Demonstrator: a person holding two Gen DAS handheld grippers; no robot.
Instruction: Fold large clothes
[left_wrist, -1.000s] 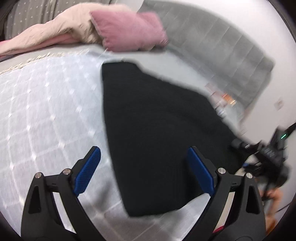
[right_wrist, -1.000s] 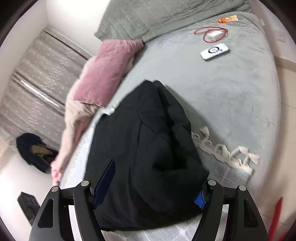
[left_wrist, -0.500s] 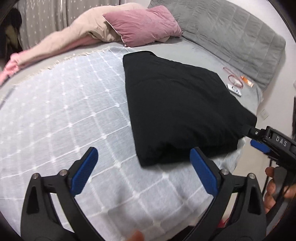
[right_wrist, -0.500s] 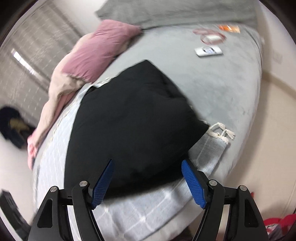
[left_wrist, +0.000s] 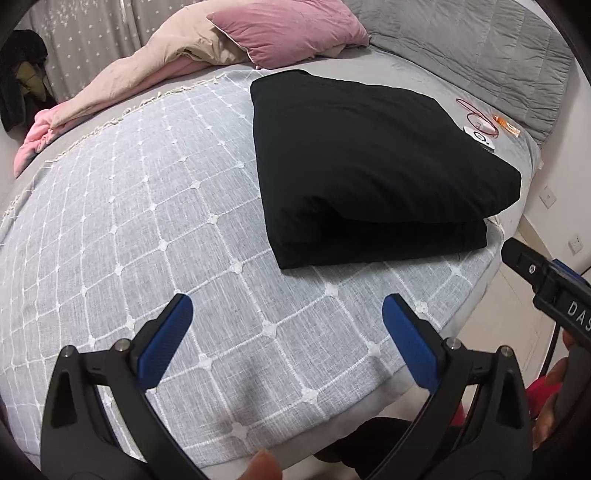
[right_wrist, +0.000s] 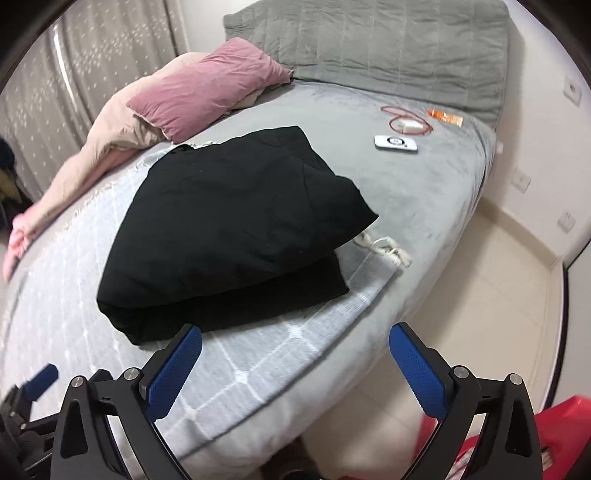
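The bed (left_wrist: 122, 206) fills both views, its checked throw (left_wrist: 155, 236) covering the lower left of each frame. On the throw lies the garment (left_wrist: 369, 162), black and folded into a thick stack: upper right of centre in the left wrist view, centre left in the right wrist view (right_wrist: 229, 229). Its long axis runs from the near edge of the bed up toward the pillow (left_wrist: 288, 29).

The garment sits ahead of and above both grippers in frame, apart from each, nothing between the jaws. The left gripper (left_wrist: 288, 336) stands spread wide over bare throw, the stack's near left corner straight ahead. The right gripper (right_wrist: 295, 365) has just been opening and now stands spread wide at the bed's edge, the stack up and to its left. Neither looks clearly nearer. The fold looks finished, or nearly.
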